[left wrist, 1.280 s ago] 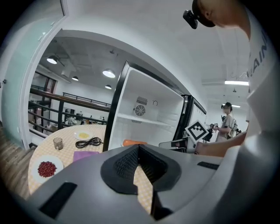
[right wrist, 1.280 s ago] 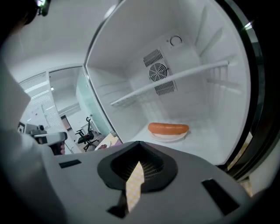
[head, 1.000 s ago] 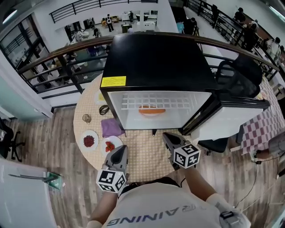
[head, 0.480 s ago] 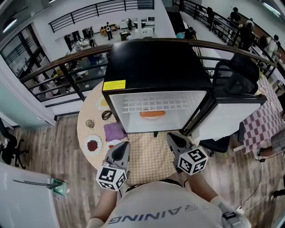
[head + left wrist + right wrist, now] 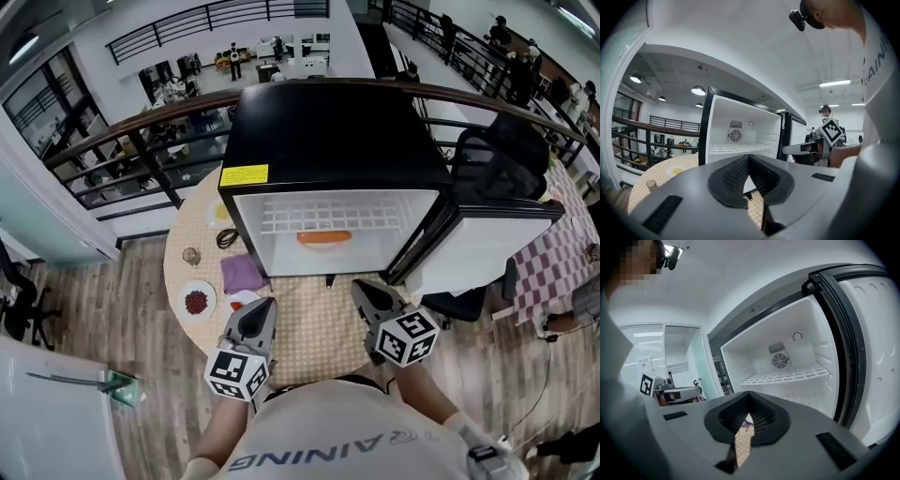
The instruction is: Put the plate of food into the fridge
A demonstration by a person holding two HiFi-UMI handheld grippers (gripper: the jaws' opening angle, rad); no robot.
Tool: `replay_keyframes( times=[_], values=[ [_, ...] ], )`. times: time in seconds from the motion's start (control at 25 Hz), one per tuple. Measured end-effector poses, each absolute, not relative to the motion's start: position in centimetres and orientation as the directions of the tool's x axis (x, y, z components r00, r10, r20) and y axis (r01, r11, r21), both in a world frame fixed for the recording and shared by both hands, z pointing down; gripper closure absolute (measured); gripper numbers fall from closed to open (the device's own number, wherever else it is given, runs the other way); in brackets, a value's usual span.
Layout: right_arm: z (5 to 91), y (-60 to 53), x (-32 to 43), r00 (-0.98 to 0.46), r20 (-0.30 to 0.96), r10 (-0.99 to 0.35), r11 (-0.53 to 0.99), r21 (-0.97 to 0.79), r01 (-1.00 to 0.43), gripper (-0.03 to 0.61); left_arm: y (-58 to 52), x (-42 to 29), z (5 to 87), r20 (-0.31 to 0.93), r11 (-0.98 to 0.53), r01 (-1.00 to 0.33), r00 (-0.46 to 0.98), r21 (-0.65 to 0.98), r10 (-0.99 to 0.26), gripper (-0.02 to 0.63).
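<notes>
A black mini fridge (image 5: 337,131) stands open on the round table (image 5: 319,328), its door (image 5: 487,248) swung out to the right. Inside, an orange plate (image 5: 323,237) lies under the white wire shelf (image 5: 333,217). My left gripper (image 5: 266,304) and right gripper (image 5: 359,287) hover side by side over the table, a little in front of the fridge opening. Both are shut with nothing in them. In the left gripper view the jaws (image 5: 749,158) meet in front of the fridge interior. The right gripper (image 5: 749,408) points at the shelf (image 5: 785,376) and the fan.
Left of the fridge on the table lie a plate of red food (image 5: 196,302), a second small plate (image 5: 240,299) partly behind my left gripper, a purple cloth (image 5: 243,273), a glass (image 5: 191,255) and a yellow plate (image 5: 217,212). A black chair (image 5: 502,155) stands behind the door.
The head camera has shifted slightly. Both grippers stay shut at much the same spot before the open fridge, and the orange plate has not moved.
</notes>
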State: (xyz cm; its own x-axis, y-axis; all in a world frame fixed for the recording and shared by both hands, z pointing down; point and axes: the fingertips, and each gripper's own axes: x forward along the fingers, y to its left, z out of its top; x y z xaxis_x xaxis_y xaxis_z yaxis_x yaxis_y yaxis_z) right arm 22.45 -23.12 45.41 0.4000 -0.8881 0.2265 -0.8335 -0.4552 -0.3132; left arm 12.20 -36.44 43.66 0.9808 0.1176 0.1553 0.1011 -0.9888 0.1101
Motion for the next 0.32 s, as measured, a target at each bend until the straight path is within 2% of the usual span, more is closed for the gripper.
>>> replay_keyframes(
  times=[0.32],
  values=[
    [45.04, -23.13, 22.64, 0.398, 0.23, -0.888, -0.455, -0.317, -0.832, 0.558, -36.23, 12.24, 43.41, 0.165, -0.988, 0.099, 0.979, 0.114, 0.117, 0.606]
  ],
)
